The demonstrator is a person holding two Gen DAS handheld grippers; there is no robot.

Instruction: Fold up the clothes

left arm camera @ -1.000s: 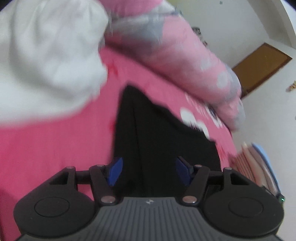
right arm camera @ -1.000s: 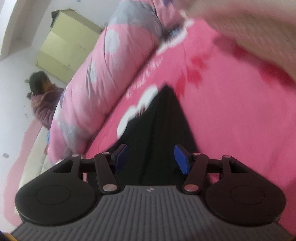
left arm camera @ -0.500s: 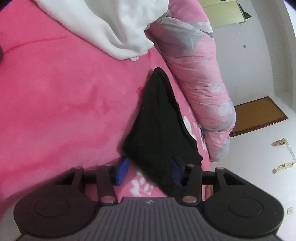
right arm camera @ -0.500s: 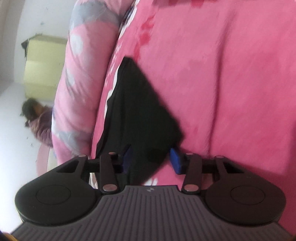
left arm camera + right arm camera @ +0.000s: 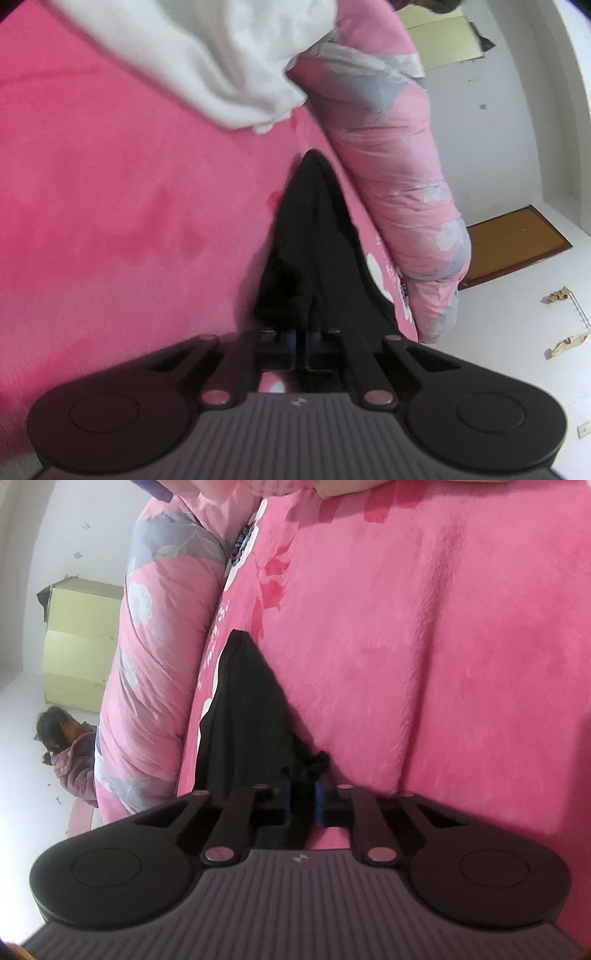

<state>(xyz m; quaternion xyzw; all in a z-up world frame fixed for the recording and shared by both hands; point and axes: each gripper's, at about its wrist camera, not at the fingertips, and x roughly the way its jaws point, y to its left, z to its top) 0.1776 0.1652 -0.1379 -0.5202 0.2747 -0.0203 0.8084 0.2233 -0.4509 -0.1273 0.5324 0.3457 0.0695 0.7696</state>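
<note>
Pinched nearly together, the blue fingers [image 5: 291, 338] of the left gripper [image 5: 301, 338] clamp a bunched near corner of the black garment [image 5: 314, 236]; only a thin gap shows between them, filled with dark cloth. From that grip the garment runs away across the pink bed cover [image 5: 110, 221], narrowing to a point at its far end, close beside a rolled pink and grey quilt [image 5: 399, 177] on the right. A loose white cloth [image 5: 221, 55] lies on the cover at the far left, apart from the garment.

On the other side, the blue fingers [image 5: 320, 805] of the right gripper [image 5: 303, 803] stand a little wider but are also closed on black fabric, a crumpled near corner of the same black garment [image 5: 243, 709] that puffs up just past the tips. Here the garment stretches off to a far point along the left part of the pink bed cover [image 5: 443, 664], next to the quilt [image 5: 155, 664]. Beyond the quilt, at the far left, a person in a purple jacket [image 5: 70, 753] is near a pale yellow cabinet [image 5: 77, 642].
</note>
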